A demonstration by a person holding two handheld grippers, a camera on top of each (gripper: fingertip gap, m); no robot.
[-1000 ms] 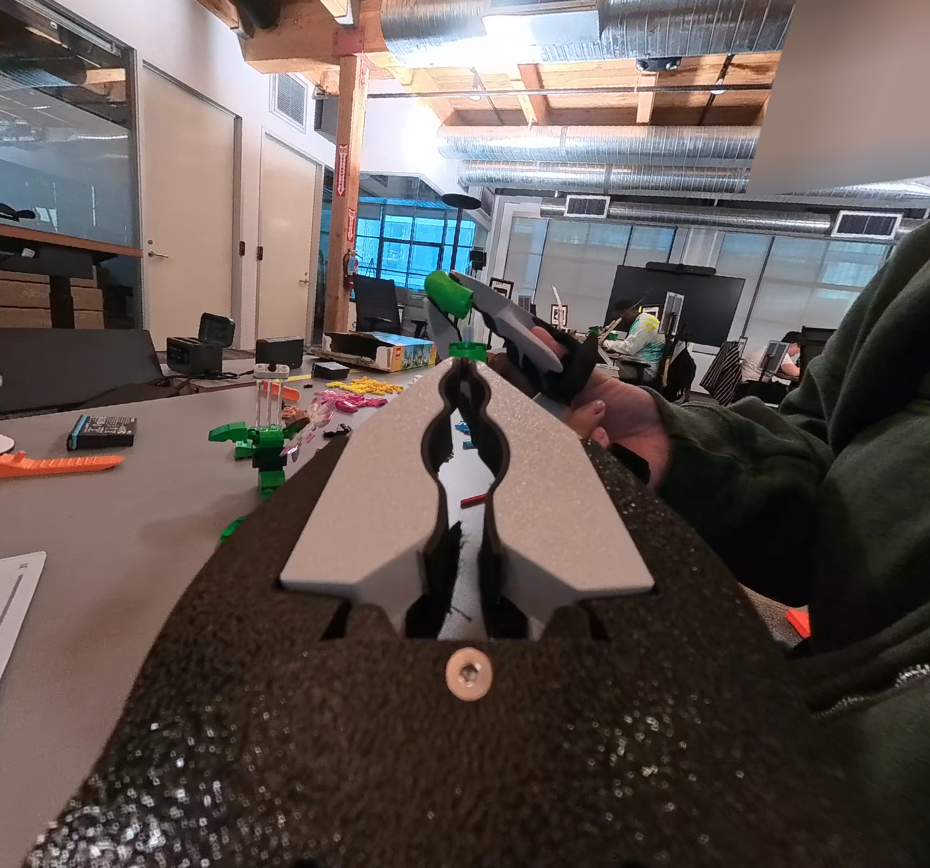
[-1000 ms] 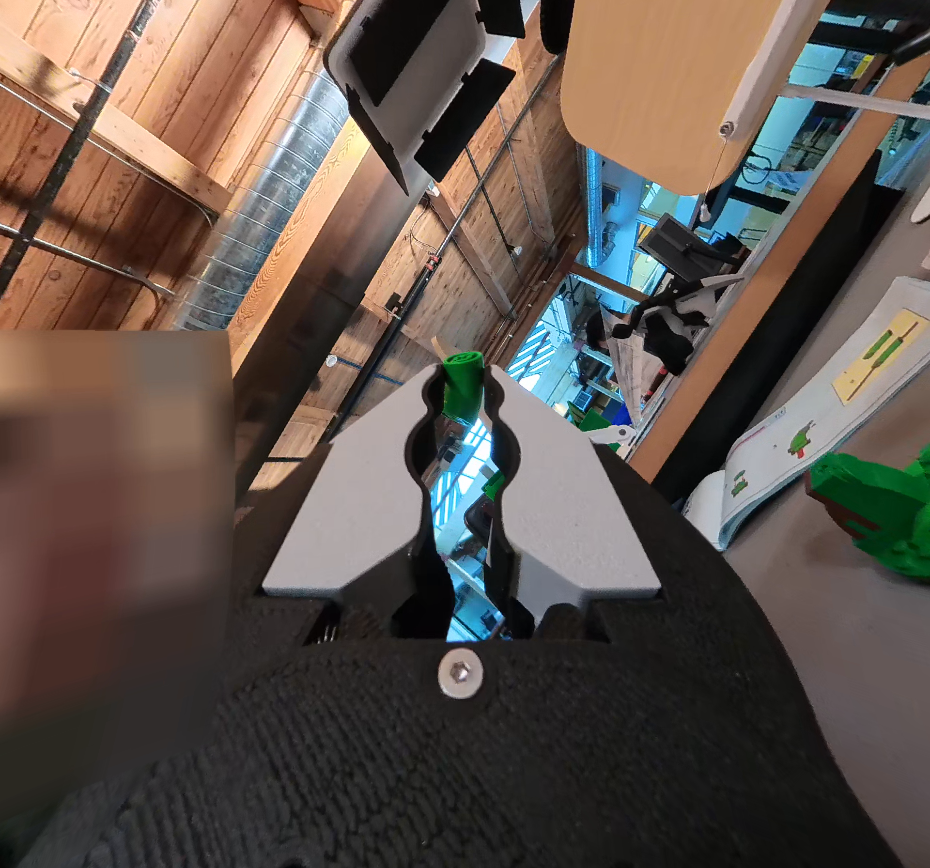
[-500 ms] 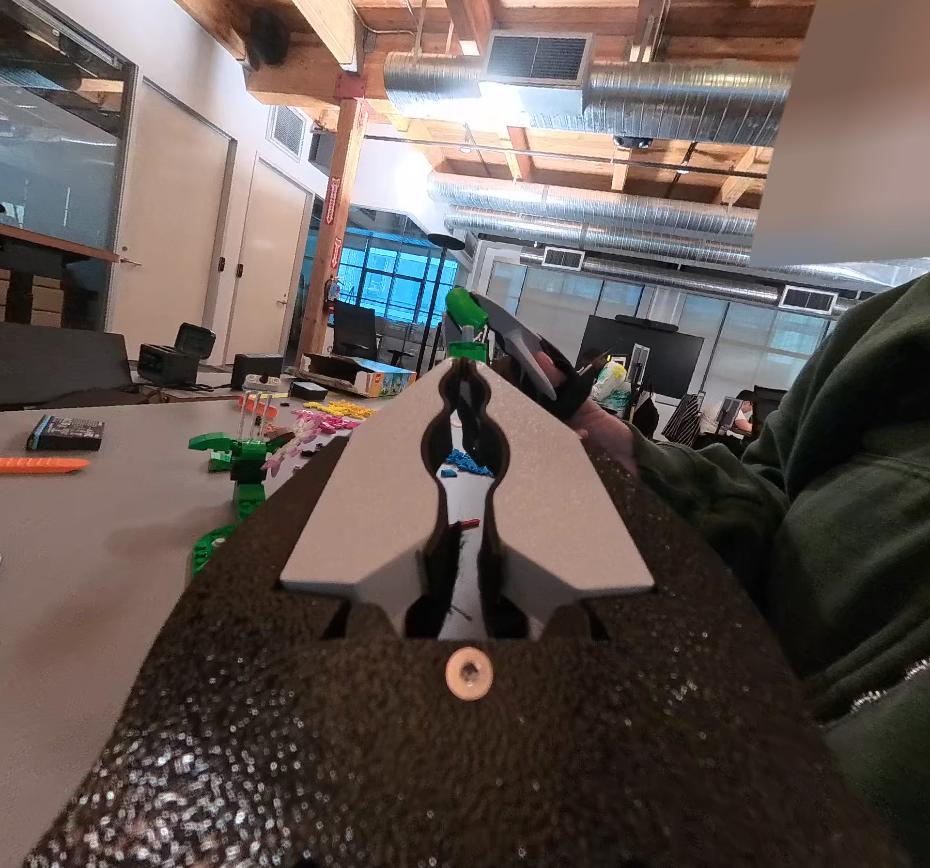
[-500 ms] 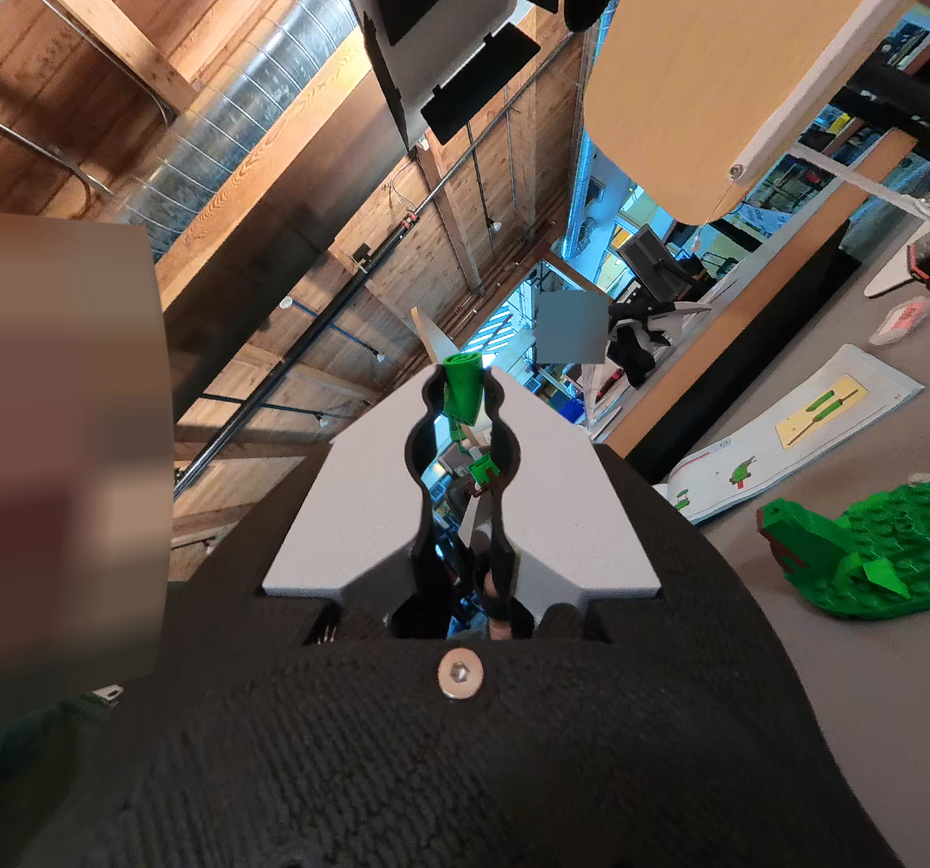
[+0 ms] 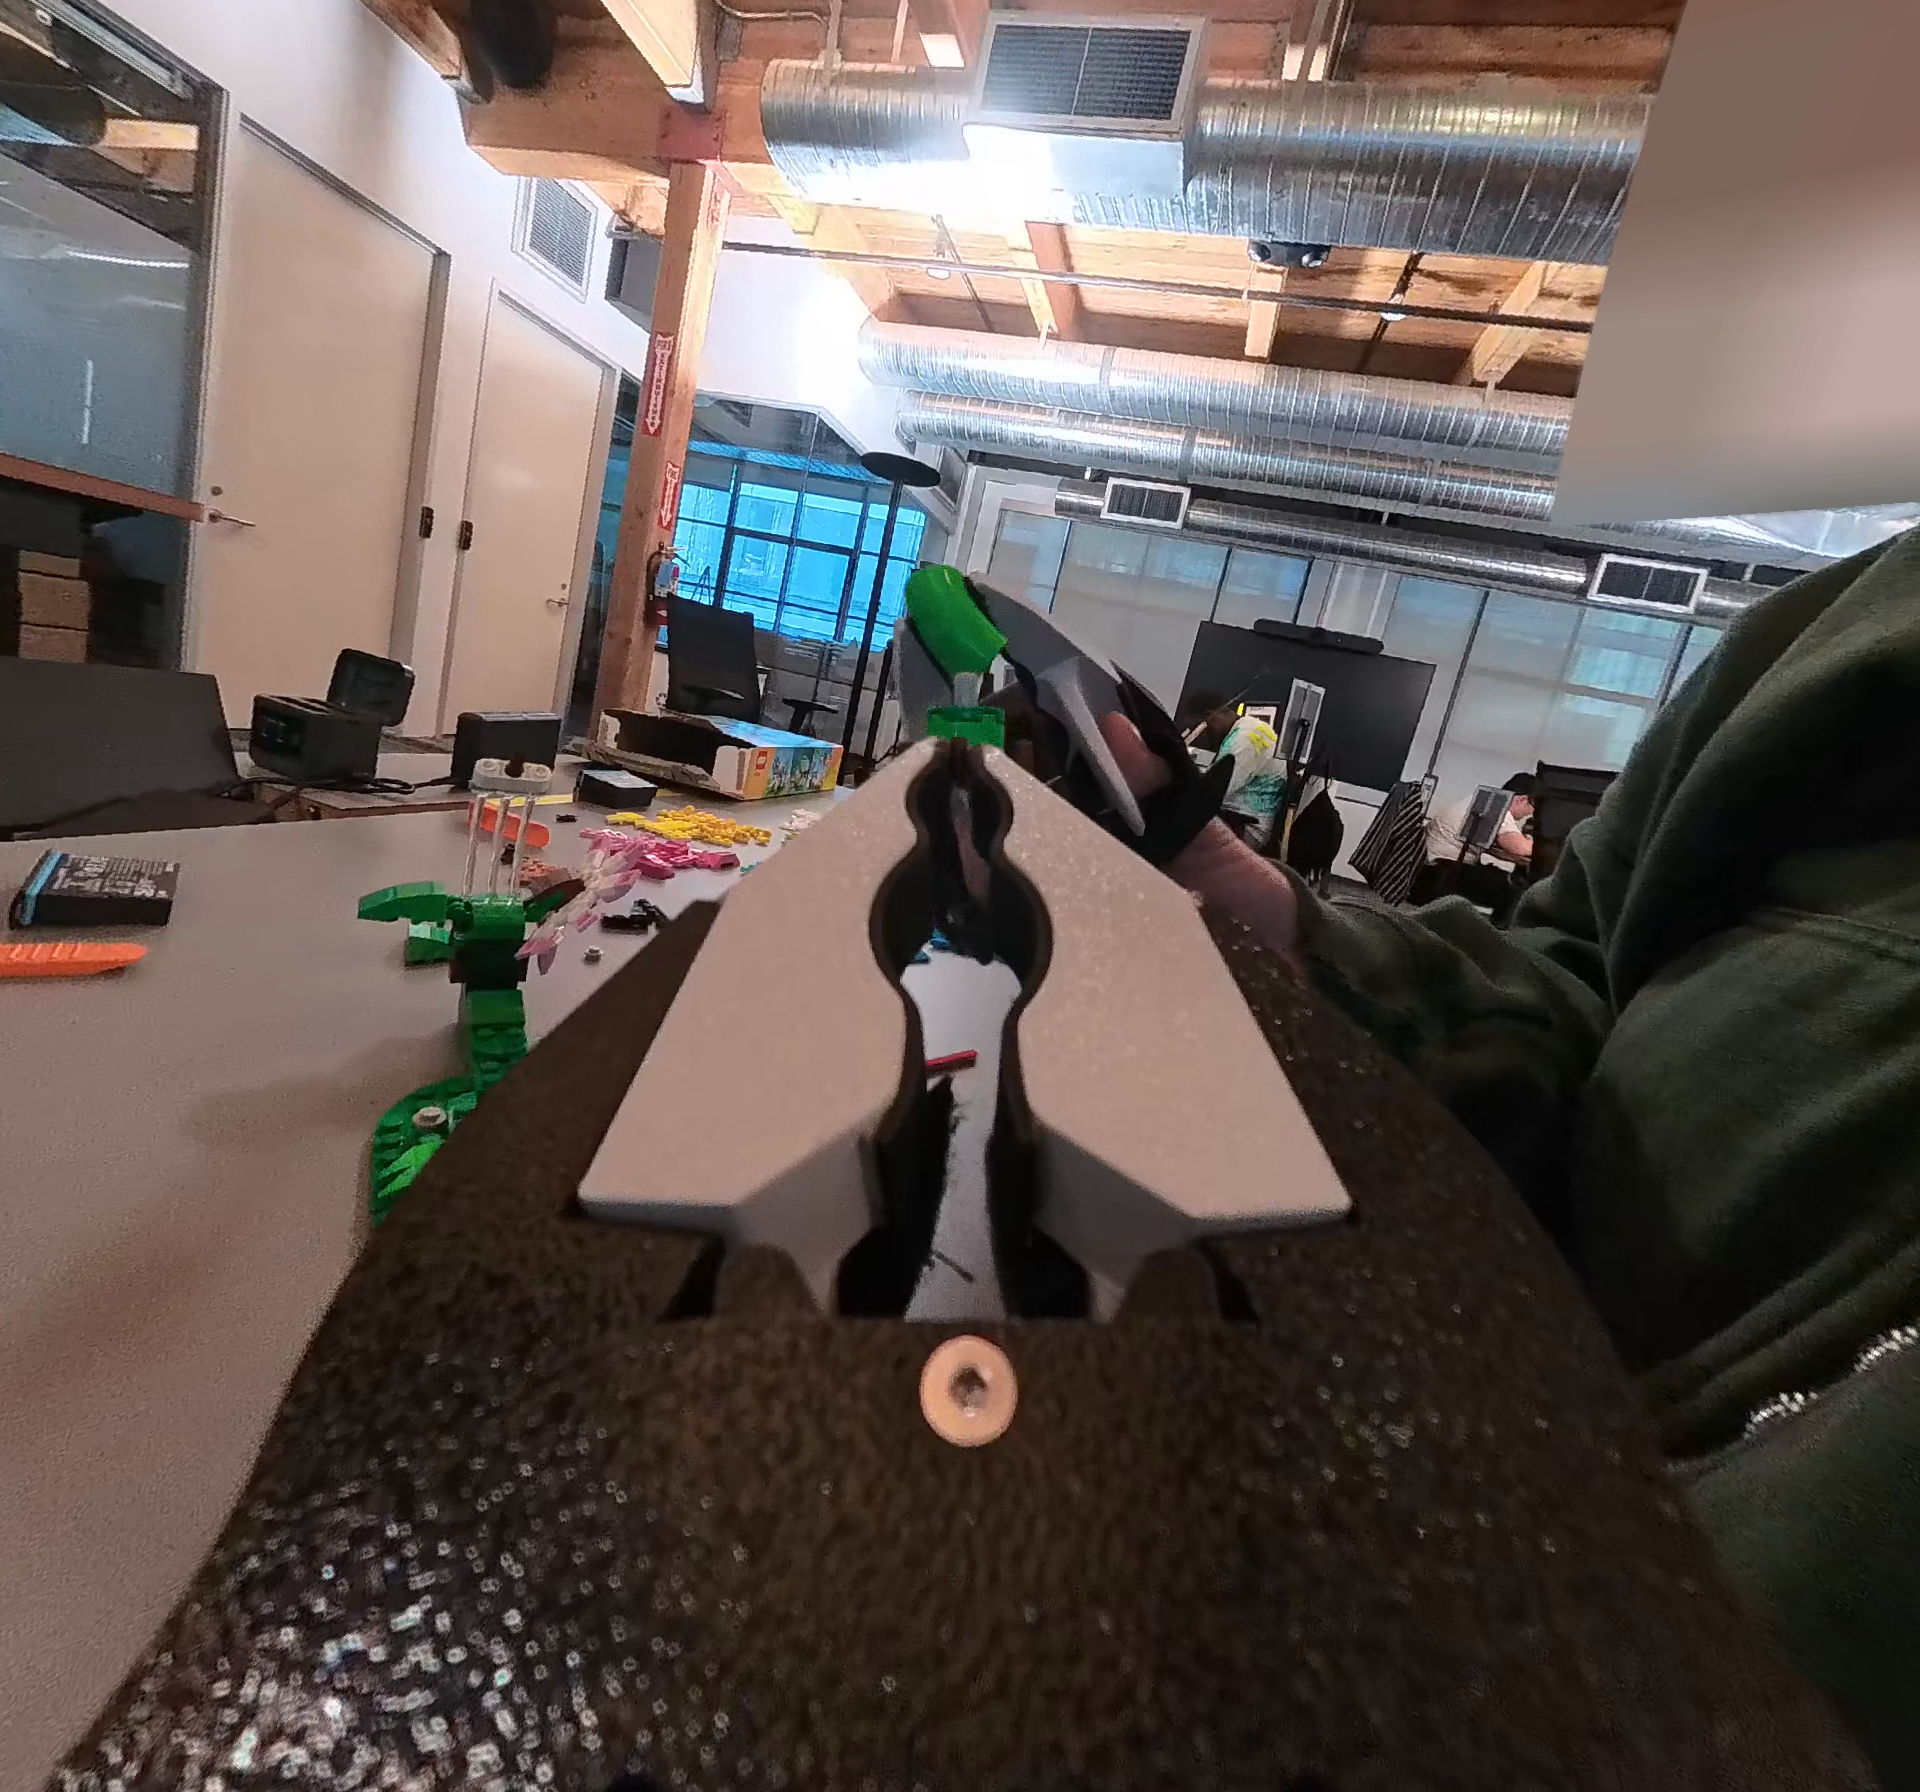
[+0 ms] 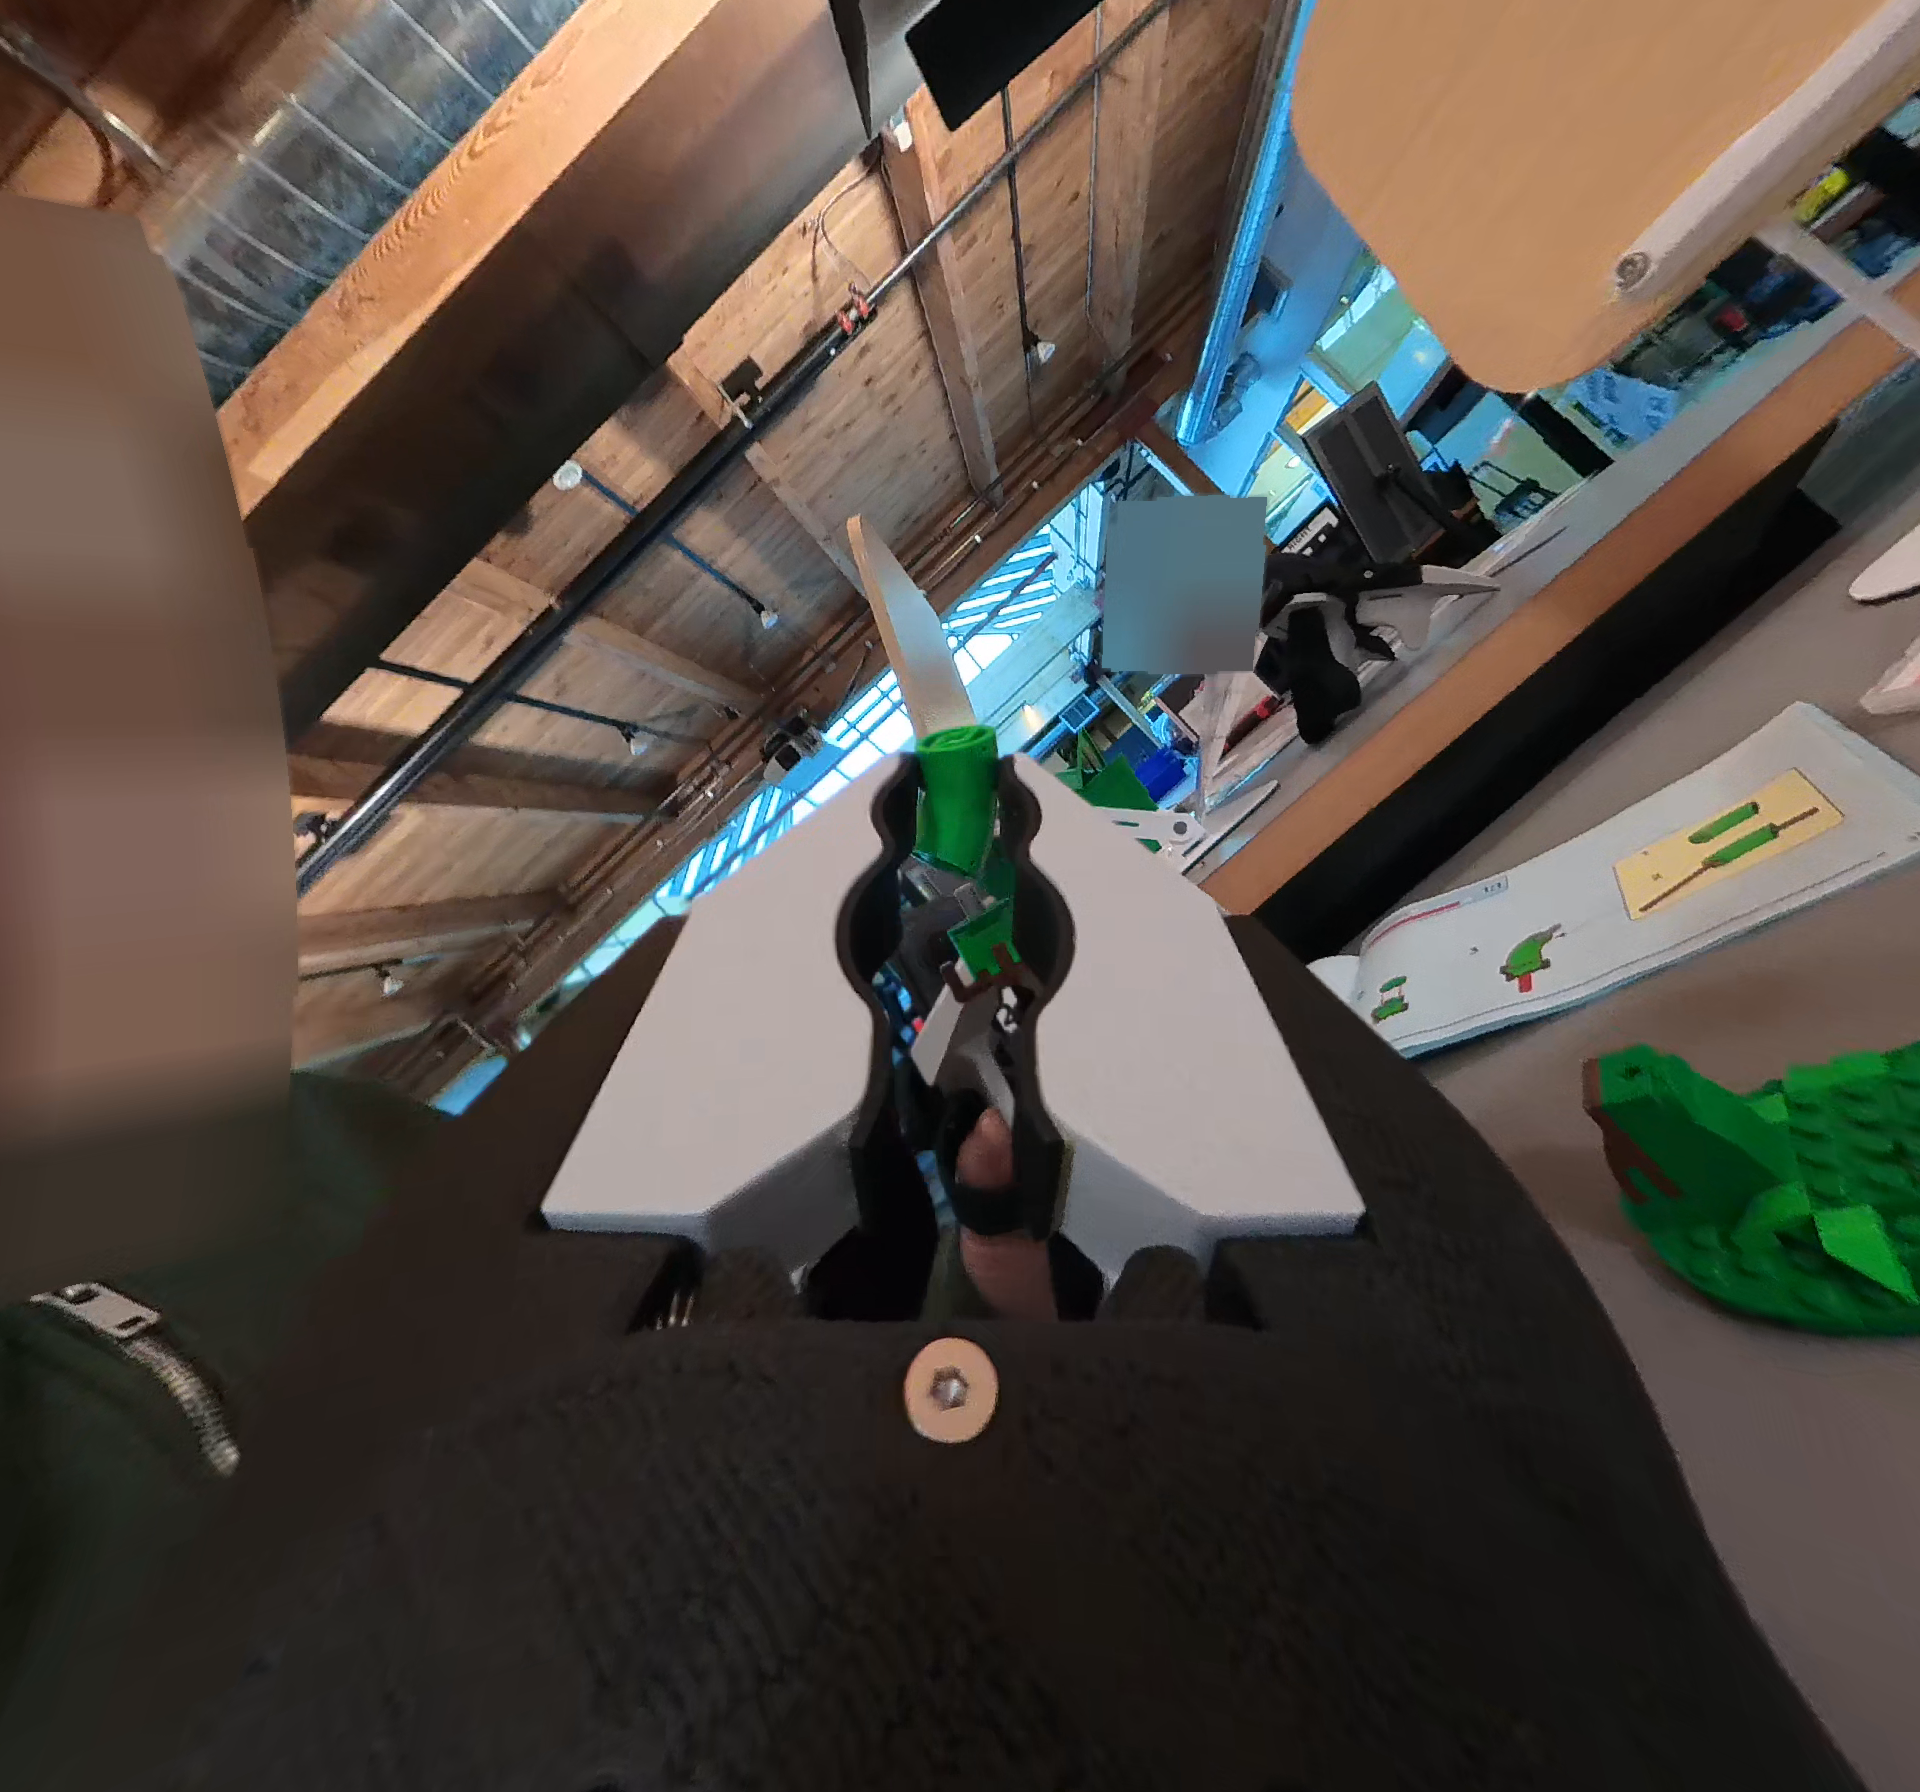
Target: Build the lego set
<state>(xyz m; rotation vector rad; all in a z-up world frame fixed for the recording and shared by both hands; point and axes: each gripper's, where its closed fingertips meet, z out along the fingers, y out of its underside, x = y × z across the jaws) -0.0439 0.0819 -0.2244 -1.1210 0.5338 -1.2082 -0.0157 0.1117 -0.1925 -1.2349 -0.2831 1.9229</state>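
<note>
I hold both tools up off the worktop (image 5: 177, 1171), tip to tip. My right tool (image 6: 954, 786) is clenched on a green tube (image 6: 954, 800); my left tool (image 5: 958, 747) is clenched on a small green piece (image 5: 964, 724), and a thin peg seems to bridge the two. To seat it well, I would keep both axes in line, push straight along the peg, and not twist, since either grip is only at the fingertips. The green build (image 5: 473, 953) stands mid-worktop, with its leafy base (image 6: 1787, 1212) nearer me, pink bricks (image 5: 644, 854) and yellow bricks (image 5: 691, 823) behind it, and the booklet (image 6: 1621, 890) toward the far edge. Nothing blocks the join in the air.
</note>
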